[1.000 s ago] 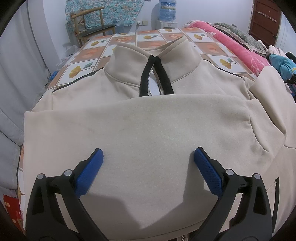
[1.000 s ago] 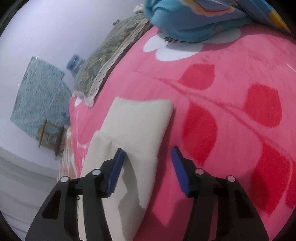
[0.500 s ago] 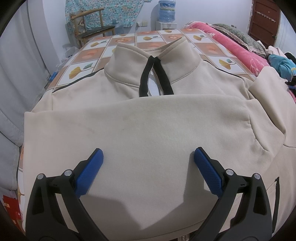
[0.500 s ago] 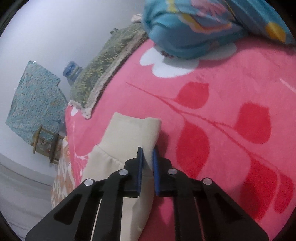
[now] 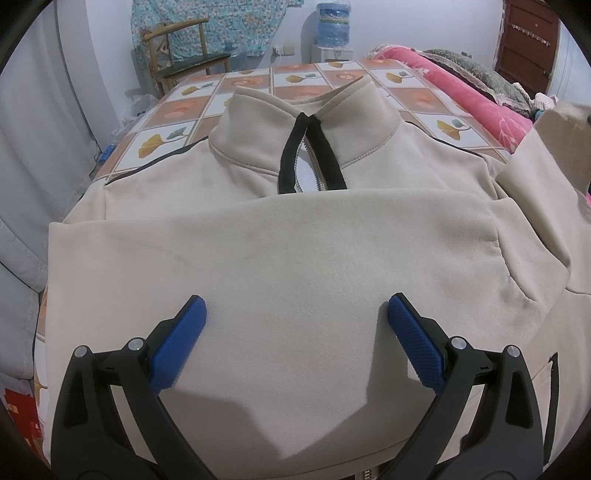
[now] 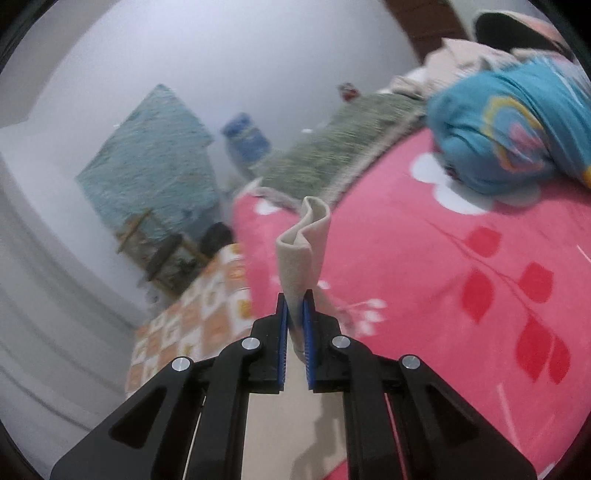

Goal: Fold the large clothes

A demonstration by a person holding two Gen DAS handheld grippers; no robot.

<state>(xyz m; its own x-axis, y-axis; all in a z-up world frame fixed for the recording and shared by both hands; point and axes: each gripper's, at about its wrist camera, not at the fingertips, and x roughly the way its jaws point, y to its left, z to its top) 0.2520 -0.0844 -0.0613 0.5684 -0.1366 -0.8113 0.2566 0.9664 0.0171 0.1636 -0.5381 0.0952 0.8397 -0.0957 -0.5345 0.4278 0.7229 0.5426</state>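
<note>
- A bedroom is showing in both views: a bed with an orange and white tiled sheet [image 5: 306, 79] is filling the middle of the left wrist view, a pink floral blanket [image 6: 461, 280] is running along its right side, and a wooden chair [image 5: 184, 59] and a water bottle [image 5: 334, 22] are standing against the far wall.
- A large beige sweatshirt [image 5: 295, 251] is lying spread across the bed, collar toward the top of the frame, with one sleeve already lying folded across its chest.
- The left gripper [image 5: 295, 332] is hovering over the sweatshirt's lower middle, its blue fingers spread wide and gripping nothing.
- The right gripper [image 6: 294, 325], which a second ago was open around the sleeve cuff [image 6: 306, 236] lying flat on the pink blanket, is now pinching that cuff and lifting it clear.
- That suggests the second sleeve fold is beginning, with the cuff probably needing to travel across the chest.
- At the right edge of the left wrist view, the raised sleeve is being cut off by the frame.
- The right wrist view's background is smearing with motion blur.
- The person holding the grippers is staying out of view.
</note>
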